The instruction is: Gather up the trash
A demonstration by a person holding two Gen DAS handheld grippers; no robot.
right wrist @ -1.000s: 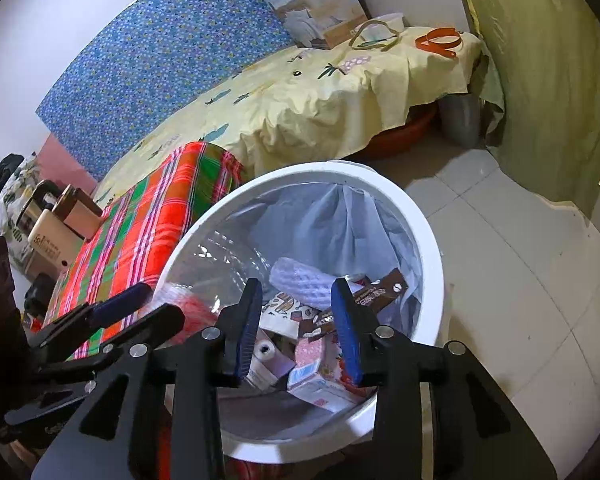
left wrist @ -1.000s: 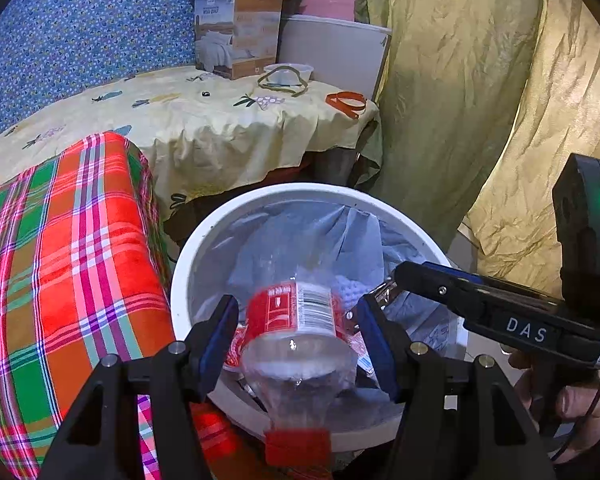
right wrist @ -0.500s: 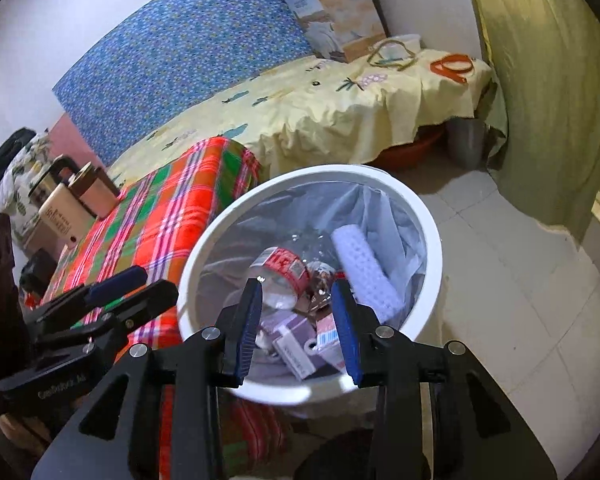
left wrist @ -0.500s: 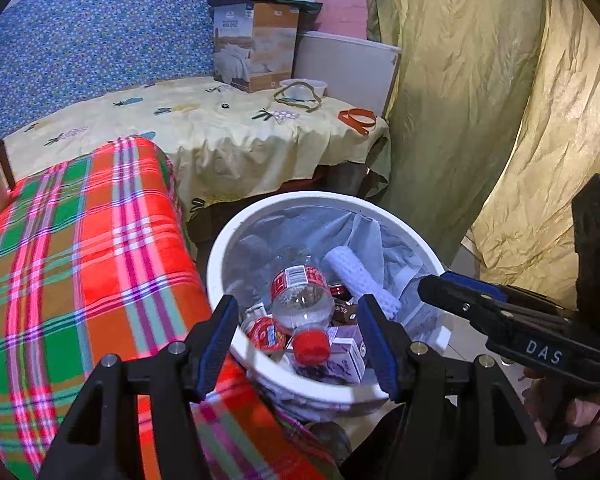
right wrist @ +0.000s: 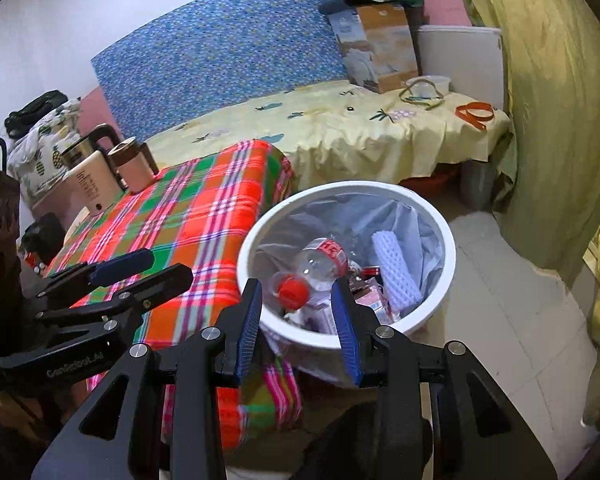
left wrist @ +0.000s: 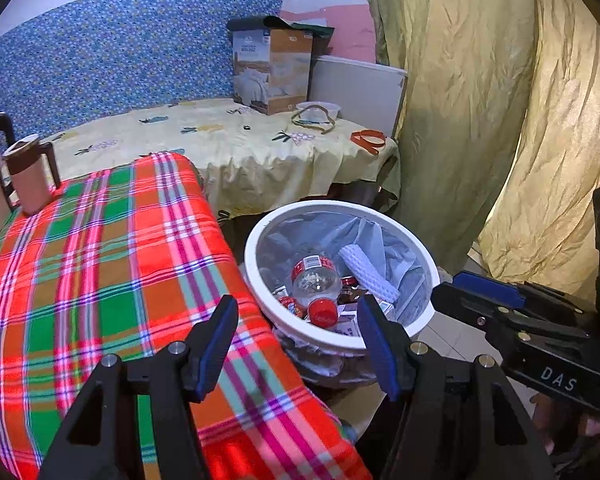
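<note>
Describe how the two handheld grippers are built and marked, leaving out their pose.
The left gripper and right gripper share one design: matte black triangulated frames with silver bolts and blue pads on both fingers. The right gripper's side carries white "DAS" lettering; the left's side lettering is blurred. No cables or sleeves are visible.

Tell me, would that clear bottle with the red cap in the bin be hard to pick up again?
The plastic bottle looks empty, so it is probably light. Its thin clear wall would likely dent under a squeeze. Being round and lying on loose trash in the white bin, it may roll or slip.
</note>
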